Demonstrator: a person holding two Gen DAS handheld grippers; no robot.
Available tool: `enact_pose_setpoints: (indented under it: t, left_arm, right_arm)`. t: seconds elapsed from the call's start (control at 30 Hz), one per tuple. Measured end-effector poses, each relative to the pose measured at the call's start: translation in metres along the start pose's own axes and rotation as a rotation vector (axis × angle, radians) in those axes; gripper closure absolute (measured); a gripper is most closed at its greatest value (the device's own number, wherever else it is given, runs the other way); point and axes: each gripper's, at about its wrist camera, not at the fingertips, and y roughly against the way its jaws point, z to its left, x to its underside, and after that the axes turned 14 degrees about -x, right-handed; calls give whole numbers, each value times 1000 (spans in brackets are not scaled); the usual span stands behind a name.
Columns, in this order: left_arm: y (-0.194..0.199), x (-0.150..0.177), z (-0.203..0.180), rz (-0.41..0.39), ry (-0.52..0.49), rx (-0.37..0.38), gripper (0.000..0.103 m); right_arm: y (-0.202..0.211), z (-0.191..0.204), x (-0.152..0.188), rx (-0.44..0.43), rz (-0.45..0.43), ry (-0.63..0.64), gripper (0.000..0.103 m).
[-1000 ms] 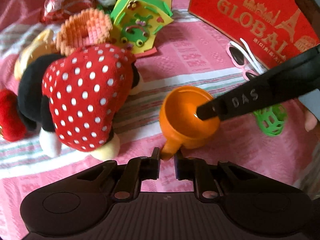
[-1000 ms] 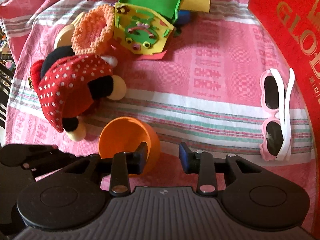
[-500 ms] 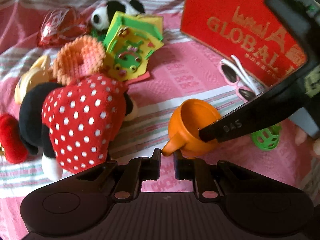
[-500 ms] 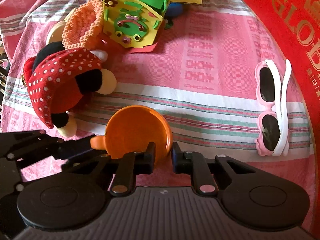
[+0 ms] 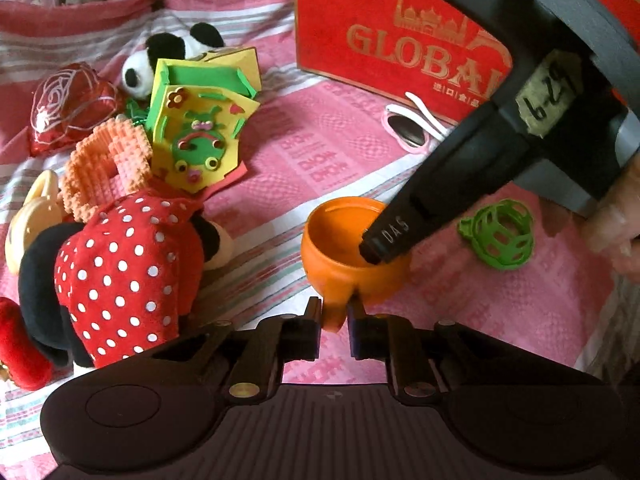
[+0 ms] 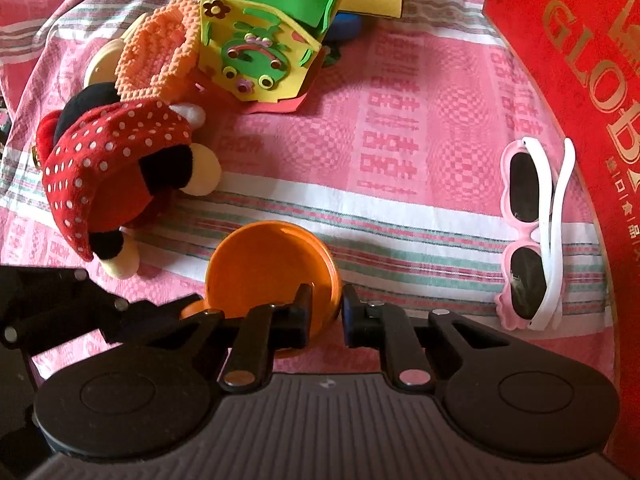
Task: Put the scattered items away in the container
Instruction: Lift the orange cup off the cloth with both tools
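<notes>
An orange cup (image 5: 340, 276) with a small handle sits on the pink cloth, and both grippers hold it. My left gripper (image 5: 335, 320) is closing, and its pads pinch the cup's handle. My right gripper (image 6: 326, 312) is closing on the cup's (image 6: 260, 264) near wall, one finger inside the rim and one outside. In the left wrist view the right gripper's finger (image 5: 384, 240) reaches into the cup from the upper right. The red box (image 5: 380, 12) marked GLOBAL stands behind; it runs along the right edge (image 6: 580, 60) of the right wrist view.
A plush mouse in a red dotted dress (image 5: 120, 272) lies left of the cup. Behind it are an orange bead basket (image 5: 104, 160), a yellow-green foam box (image 5: 196, 132), a panda plush (image 5: 168, 56) and a red foil heart (image 5: 68, 104). Pink sunglasses (image 6: 532, 232) and a green lattice ball (image 5: 500, 236) lie right.
The right jaws have closed from wide apart onto the cup's wall. The left jaws have narrowed onto the handle, and the left view has rolled and drawn back a little.
</notes>
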Motion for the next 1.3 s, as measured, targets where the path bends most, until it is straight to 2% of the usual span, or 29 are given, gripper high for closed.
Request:
enact_pose_setpoints:
  t: [0.1,0.17,0.23,0.37,0.47,0.53,0.7,1.3]
  left_arm:
    - [-5,1,-1,50,10,11,96]
    - [-10,4,-3,85,6,-11,96]
    - [-11,6,-3,97,6,-16,96]
    - [-14,6,-4,110,3,-31,97]
    - [-23,3,-2,184,52,-36,97]
    - [-26,2,1,204,71,-34,97]
    - [-27,6,2,197,76,-26,97]
    - [-21,-10,-3,159,43,-35,97]
  right_arm:
    - [0,-2,-1,-16,-3,-24,86]
    - [1,-4,0,-21,-9,-47,83]
    - [1,-6,1,-26,-16,-62,74]
    - [-1,-3,0,-14,-17,-48,76]
    - [-5,0,1,-33,-18,-44,78]
    - [-5,1,2,-50,-24,-55,79]
    - [-2,3,4,-33,-45,-53,85]
    - [17,5,8,-6,-97,-40,86]
